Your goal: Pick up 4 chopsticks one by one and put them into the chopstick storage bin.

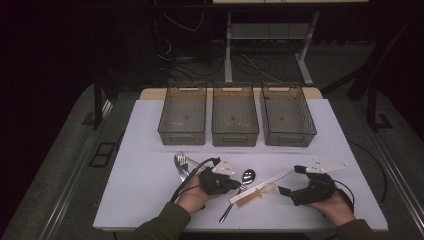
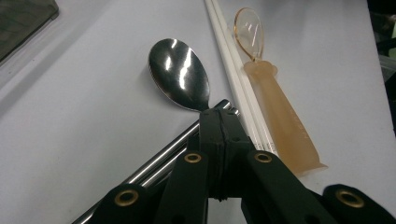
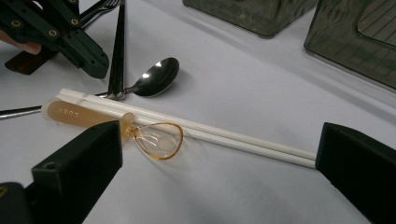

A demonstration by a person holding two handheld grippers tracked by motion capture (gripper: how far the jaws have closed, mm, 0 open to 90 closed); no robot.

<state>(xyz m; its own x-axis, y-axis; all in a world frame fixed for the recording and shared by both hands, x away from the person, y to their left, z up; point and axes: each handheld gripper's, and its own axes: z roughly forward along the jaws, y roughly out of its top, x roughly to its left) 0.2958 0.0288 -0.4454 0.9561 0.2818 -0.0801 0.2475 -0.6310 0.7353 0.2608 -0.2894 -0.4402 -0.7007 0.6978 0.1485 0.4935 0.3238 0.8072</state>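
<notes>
- The left gripper point(image 2: 219, 122) is seen with jaws pressed together, clamped on the neck of the metal spoon point(image 2: 180, 74), which lies on the white table point(image 2: 70, 121).
- The right gripper point(image 3: 219, 163) is held wide apart, nothing gripped, framing the white chopsticks point(image 3: 196, 128) and the amber spoon point(image 3: 156, 139).

Dark room, grey floor point(image 1: 60, 165)

Steel spoon point(image 2: 180, 74), flat, bowl up, on table
</notes>
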